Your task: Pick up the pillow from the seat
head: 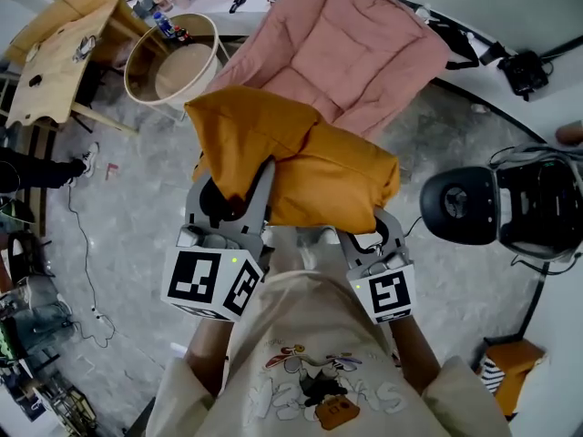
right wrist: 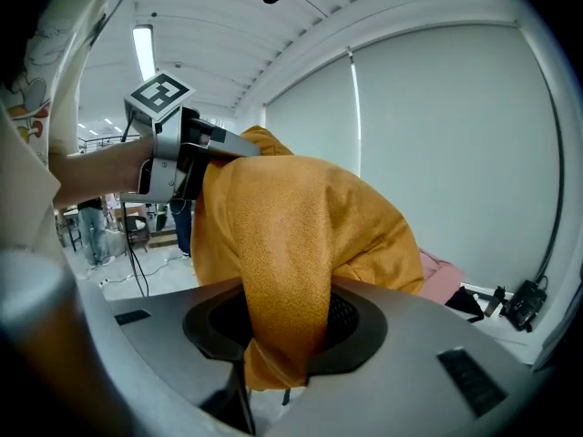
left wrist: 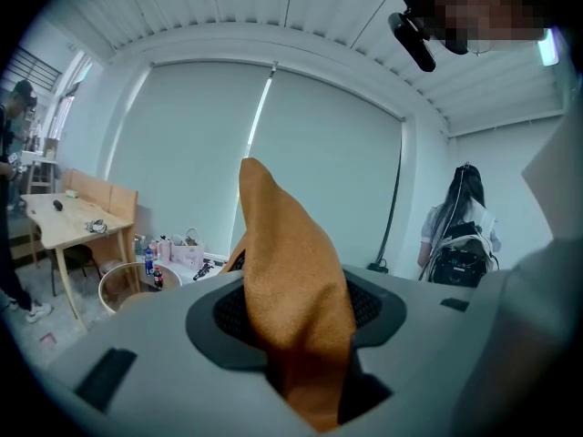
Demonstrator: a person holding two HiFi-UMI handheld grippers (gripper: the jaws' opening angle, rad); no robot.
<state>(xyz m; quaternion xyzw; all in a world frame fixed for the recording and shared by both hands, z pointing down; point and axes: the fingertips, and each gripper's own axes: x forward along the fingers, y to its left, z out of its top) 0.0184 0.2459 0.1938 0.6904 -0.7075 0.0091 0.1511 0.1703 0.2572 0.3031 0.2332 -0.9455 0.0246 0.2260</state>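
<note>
An orange pillow (head: 301, 157) hangs in the air in front of the person, clear of the pink padded seat (head: 351, 48) behind it. My left gripper (head: 239, 198) is shut on the pillow's left part, and orange fabric (left wrist: 296, 308) fills the gap between its jaws. My right gripper (head: 369, 221) is shut on the pillow's lower right edge, where the cloth (right wrist: 291, 271) is bunched between its jaws. In the right gripper view the left gripper (right wrist: 178, 157) shows at the pillow's far side.
A round wooden-rimmed basket (head: 173, 62) stands to the left of the seat, beside a wooden table (head: 59, 48). A black stool (head: 460, 205) and dark equipment (head: 542, 203) are at the right. Cables (head: 86, 262) run over the grey floor. A person with a backpack (left wrist: 460, 235) stands farther off.
</note>
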